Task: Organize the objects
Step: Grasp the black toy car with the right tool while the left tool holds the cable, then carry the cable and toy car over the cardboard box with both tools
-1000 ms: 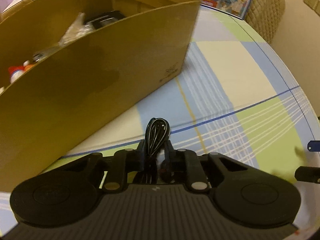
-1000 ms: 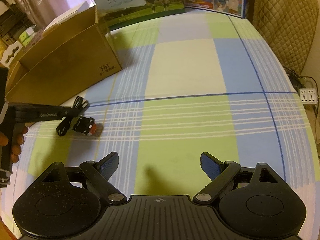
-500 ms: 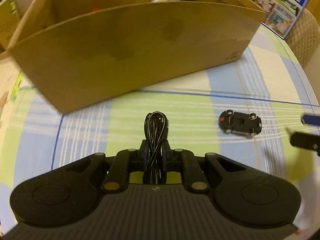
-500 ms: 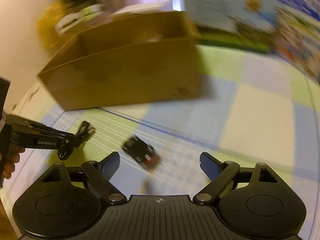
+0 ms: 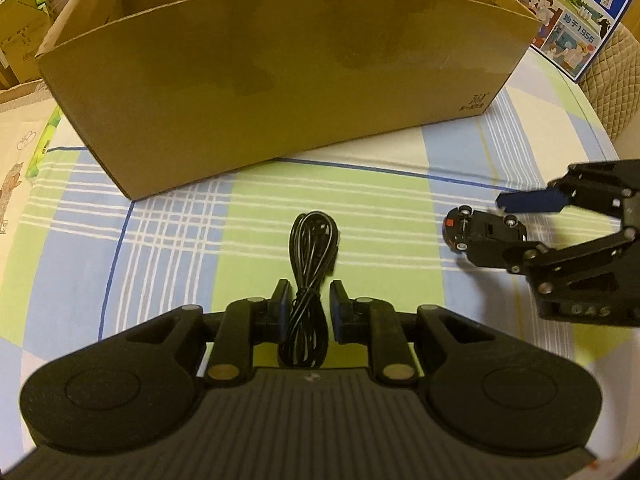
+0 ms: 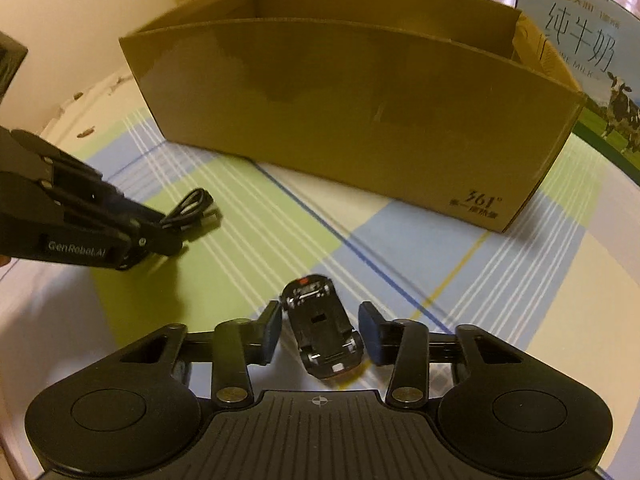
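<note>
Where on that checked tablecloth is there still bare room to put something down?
Bare cloth lies between the cable bundle and the cardboard box, and to the right of the toy car toward the milk carton. It is crowded where the right gripper straddles the car, beside the left gripper.

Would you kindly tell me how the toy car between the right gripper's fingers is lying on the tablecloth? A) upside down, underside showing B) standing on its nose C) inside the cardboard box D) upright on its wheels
A: the toy car shows its flat underside and axles facing up, lying between the open fingers of the right gripper.
</note>
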